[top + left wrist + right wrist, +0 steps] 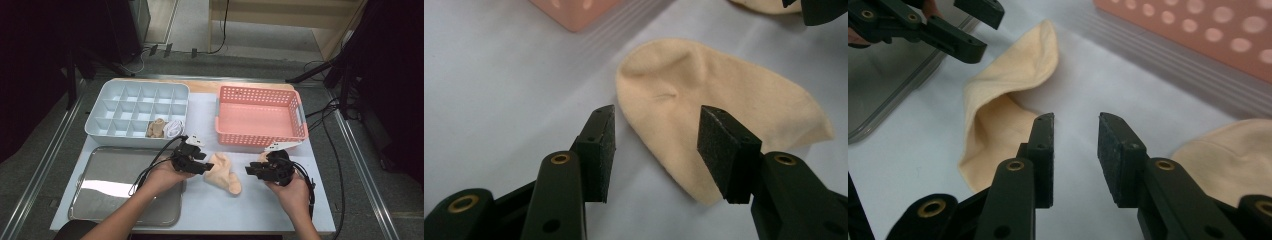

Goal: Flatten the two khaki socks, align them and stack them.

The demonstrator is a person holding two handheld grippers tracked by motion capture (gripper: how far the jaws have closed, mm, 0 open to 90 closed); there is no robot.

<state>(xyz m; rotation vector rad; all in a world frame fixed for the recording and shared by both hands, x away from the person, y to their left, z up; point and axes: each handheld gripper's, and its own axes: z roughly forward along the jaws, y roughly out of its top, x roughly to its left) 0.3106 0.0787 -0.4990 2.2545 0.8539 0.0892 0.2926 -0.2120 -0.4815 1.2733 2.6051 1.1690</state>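
Now, starting at your left: the metal tray lies on the table at the near left, and behind it sits the white divided organiser, with a tan rolled sock and a white rolled sock in two neighbouring compartments of its near row. Your left gripper sits low at the tray's right edge, pointing right toward the loose cream sock on the white tabletop. In the left gripper view its jaws stand apart, one pad over bare table just beside the sock's edge and the other over the cloth; neither pad presses the fabric, so nothing is pinched.

The cream sock lies flat between your two hands, near the front edge of the pink basket, which stands behind it at the right.

Your right gripper points left toward that sock from the other side. In the right gripper view its jaws are apart with bare table between them; the sock lies just left of the left pad, and a second cream sock lies to the right, close by the other jaw. You hold nothing in it.
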